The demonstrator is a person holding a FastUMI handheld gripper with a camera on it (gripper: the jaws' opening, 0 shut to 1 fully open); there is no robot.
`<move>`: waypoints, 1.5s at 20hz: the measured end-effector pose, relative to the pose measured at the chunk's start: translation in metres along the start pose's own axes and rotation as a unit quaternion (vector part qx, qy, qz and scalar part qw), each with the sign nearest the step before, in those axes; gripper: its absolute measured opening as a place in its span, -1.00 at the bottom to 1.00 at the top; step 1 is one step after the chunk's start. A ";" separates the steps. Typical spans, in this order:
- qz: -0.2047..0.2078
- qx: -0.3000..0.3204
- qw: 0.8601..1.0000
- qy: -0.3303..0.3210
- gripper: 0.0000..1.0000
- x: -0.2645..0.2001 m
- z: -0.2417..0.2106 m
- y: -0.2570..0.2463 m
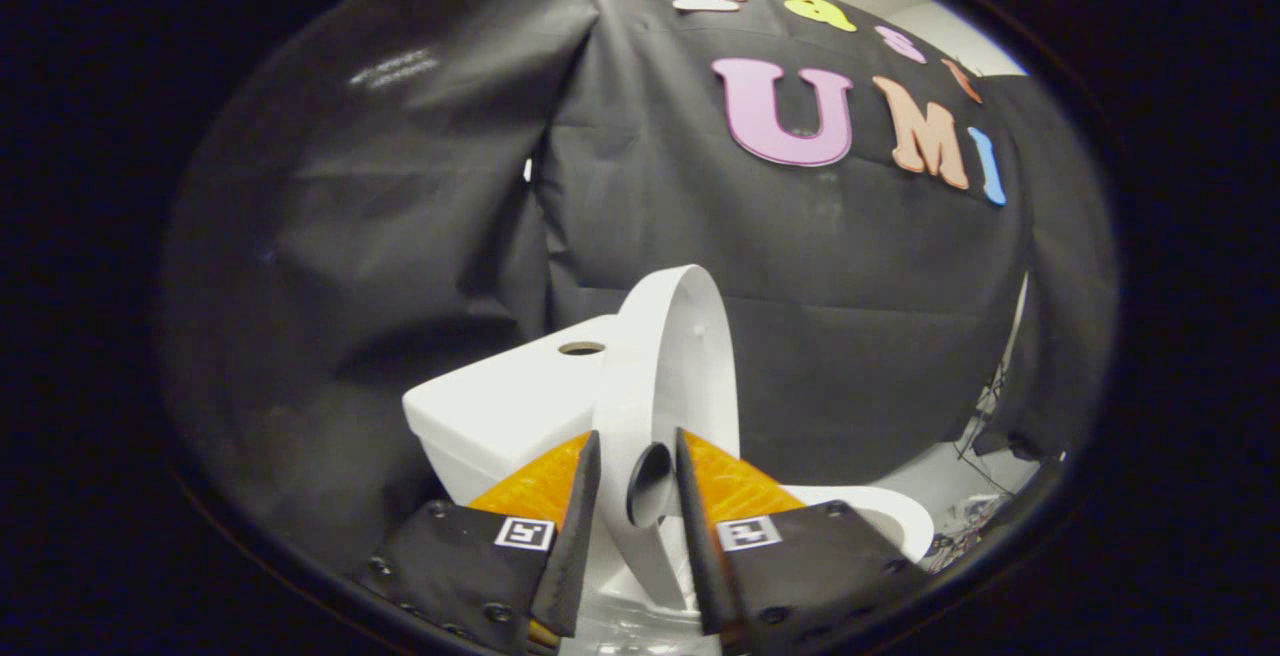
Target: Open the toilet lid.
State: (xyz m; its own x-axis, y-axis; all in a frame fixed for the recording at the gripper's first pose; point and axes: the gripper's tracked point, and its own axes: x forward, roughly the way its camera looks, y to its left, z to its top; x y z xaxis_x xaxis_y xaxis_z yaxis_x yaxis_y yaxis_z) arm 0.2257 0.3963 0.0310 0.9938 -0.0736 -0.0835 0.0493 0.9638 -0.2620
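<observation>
Two fingers of the gripper (638, 456) stand a little apart, tips either side of the raised toilet lid (668, 366); a dark round bumper on the lid sits in the gap. Whether both pads actually press the lid, cannot tell; left tip looks touching or nearly so, right tip just beside. Lid is up, near vertical, edge-on to the camera, standing between the tank (510, 401) behind it and the bowl rim (880, 511) to the right. Tank top has a round hole. Black cloth wall behind everything.

Handling guess: thin, stiff, glossy plastic, light, pivots on a hinge at the back. Smooth surface likely slippery, so pinch the free edge squarely across its thickness. Judged almost done; lid only needs leaning back on the tank.
</observation>
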 end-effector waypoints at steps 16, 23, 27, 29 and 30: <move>0.053 0.001 0.997 -0.061 0.96 -0.134 0.065 -0.094; 0.067 -0.025 0.995 -0.068 0.96 -0.181 0.058 -0.169; 0.058 -0.044 0.994 -0.076 0.96 -0.179 0.026 -0.201; 0.040 -0.037 0.996 -0.072 0.96 -0.173 -0.002 -0.218; 0.033 -0.024 0.997 -0.071 0.96 -0.167 -0.013 -0.225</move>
State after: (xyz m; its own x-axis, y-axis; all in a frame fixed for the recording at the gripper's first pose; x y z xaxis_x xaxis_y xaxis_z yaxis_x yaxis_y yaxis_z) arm 0.0470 0.1881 0.0911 0.9990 0.0295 0.0331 -0.0180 0.9519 -0.3059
